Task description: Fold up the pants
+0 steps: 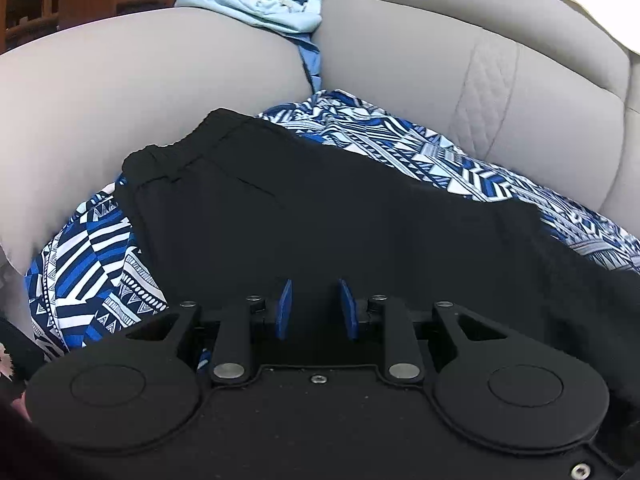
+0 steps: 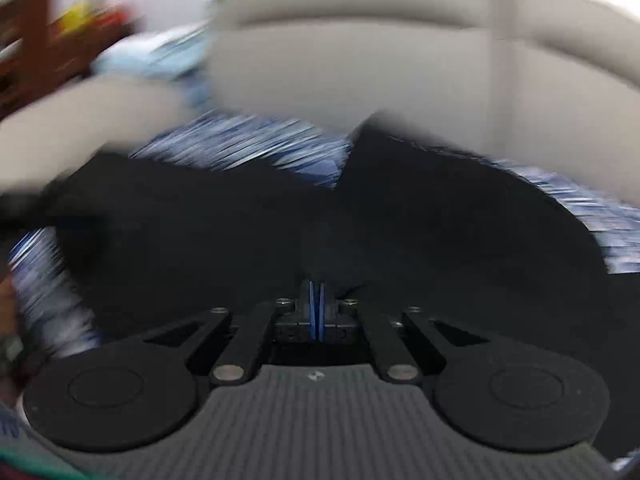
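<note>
Black pants [image 1: 320, 208] lie spread, not yet visibly folded, on blue-patterned cloth [image 1: 92, 264] over grey sofa [image 1: 140, 80]; left gripper [image 1: 314, 308] slightly parted, empty; right gripper [image 2: 316, 312] closed, hold unclear.

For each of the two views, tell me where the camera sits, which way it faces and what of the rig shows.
Left wrist: sits on the left gripper, looking forward and down at black pants on a patterned cloth over a grey sofa; pads apart.
Right wrist: sits on the right gripper, facing the same pants, heavily blurred; pads together.
Shared: pants, patterned cloth, sofa, light blue clothes.
</note>
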Available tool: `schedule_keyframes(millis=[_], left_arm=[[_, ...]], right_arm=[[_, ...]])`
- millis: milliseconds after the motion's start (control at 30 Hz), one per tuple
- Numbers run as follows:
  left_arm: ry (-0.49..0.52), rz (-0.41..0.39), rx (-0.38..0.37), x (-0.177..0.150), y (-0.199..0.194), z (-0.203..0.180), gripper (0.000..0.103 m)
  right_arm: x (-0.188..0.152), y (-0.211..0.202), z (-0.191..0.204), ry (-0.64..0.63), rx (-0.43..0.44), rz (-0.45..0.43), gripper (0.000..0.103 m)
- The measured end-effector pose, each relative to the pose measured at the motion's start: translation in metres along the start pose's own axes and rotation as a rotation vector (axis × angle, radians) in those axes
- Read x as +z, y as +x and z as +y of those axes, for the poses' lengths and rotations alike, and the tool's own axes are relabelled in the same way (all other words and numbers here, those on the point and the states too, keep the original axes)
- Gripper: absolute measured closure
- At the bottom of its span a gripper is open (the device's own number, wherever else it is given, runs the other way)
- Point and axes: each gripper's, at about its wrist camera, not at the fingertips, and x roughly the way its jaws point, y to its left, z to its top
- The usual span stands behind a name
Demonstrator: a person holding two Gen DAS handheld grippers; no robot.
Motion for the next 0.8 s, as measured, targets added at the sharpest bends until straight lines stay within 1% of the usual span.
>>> schedule_keyframes(millis=[33,67,100,133,167,200,233,267,300,333,367,400,433,467,500,533,567,600,633,700,733,767,800], left_arm=[[0.004,0.001,-0.008,-0.001,-0.001,0.0,0.074],[0.006,0.005,-0.019,-0.003,-0.002,0.0,0.072],[0.007,0.008,-0.029,-0.003,-0.003,0.001,0.072],[0.007,0.011,-0.042,-0.004,-0.004,0.001,0.071],[0.005,0.014,-0.061,-0.004,-0.005,0.001,0.07],[0.004,0.017,-0.081,-0.004,-0.005,0.0,0.07],[0.003,0.021,-0.109,-0.004,-0.007,0.0,0.069],[0.004,0.025,-0.135,-0.003,-0.008,-0.001,0.067],[0.008,0.031,-0.162,-0.003,-0.008,-0.003,0.066],[0.013,0.042,-0.194,-0.002,-0.008,-0.006,0.061],[0.022,0.059,-0.23,0.0,-0.007,-0.01,0.058],[0.027,0.076,-0.264,0.001,-0.006,-0.015,0.057],[0.029,0.09,-0.3,0.001,-0.004,-0.02,0.056],[0.034,0.098,-0.329,0.002,-0.003,-0.026,0.052],[0.042,0.103,-0.356,0.002,-0.002,-0.031,0.048],[0.052,0.109,-0.376,0.003,0.001,-0.039,0.041],[0.061,0.112,-0.385,0.003,0.003,-0.046,0.036],[0.068,0.112,-0.389,0.003,0.006,-0.053,0.035],[0.076,0.112,-0.393,0.004,0.01,-0.06,0.036],[0.078,0.114,-0.398,0.005,0.019,-0.074,0.042],[0.08,0.092,-0.388,0.005,0.022,-0.082,0.052],[0.099,0.078,-0.375,0.006,0.028,-0.091,0.072],[0.125,0.085,-0.361,0.008,0.034,-0.101,0.083]], right_arm=[[-0.003,0.005,0.009,0.001,0.017,0.018,0.092],[-0.005,0.006,0.012,0.008,0.025,0.025,0.082],[-0.007,0.004,0.015,0.012,0.044,0.015,0.07],[-0.009,0.0,0.014,0.018,0.064,0.009,0.06],[-0.007,-0.003,0.011,0.023,0.073,0.006,0.054],[-0.007,-0.009,0.008,0.029,0.084,0.0,0.042],[-0.008,-0.016,0.005,0.035,0.1,-0.006,0.04],[-0.008,-0.021,0.004,0.044,0.115,-0.012,0.04],[-0.012,-0.029,-0.003,0.061,0.124,-0.018,0.037],[-0.012,-0.033,-0.011,0.078,0.127,-0.023,0.032],[-0.016,-0.042,-0.021,0.099,0.124,-0.03,0.031],[-0.019,-0.047,-0.027,0.12,0.12,-0.036,0.03],[-0.019,-0.051,-0.033,0.137,0.118,-0.039,0.027],[-0.022,-0.056,-0.042,0.155,0.114,-0.045,0.025],[-0.025,-0.063,-0.049,0.167,0.102,-0.059,0.023],[-0.028,-0.069,-0.056,0.179,0.082,-0.075,0.021],[-0.031,-0.075,-0.064,0.197,0.045,-0.088,0.02],[-0.034,-0.08,-0.073,0.221,-0.001,-0.096,0.019],[-0.037,-0.083,-0.081,0.247,-0.046,-0.098,0.019],[-0.041,-0.085,-0.099,0.301,-0.147,-0.093,0.019],[-0.043,-0.084,-0.103,0.298,-0.211,-0.093,0.019],[-0.044,-0.083,-0.103,0.271,-0.264,-0.091,0.019],[-0.045,-0.08,-0.102,0.235,-0.307,-0.088,0.019]])
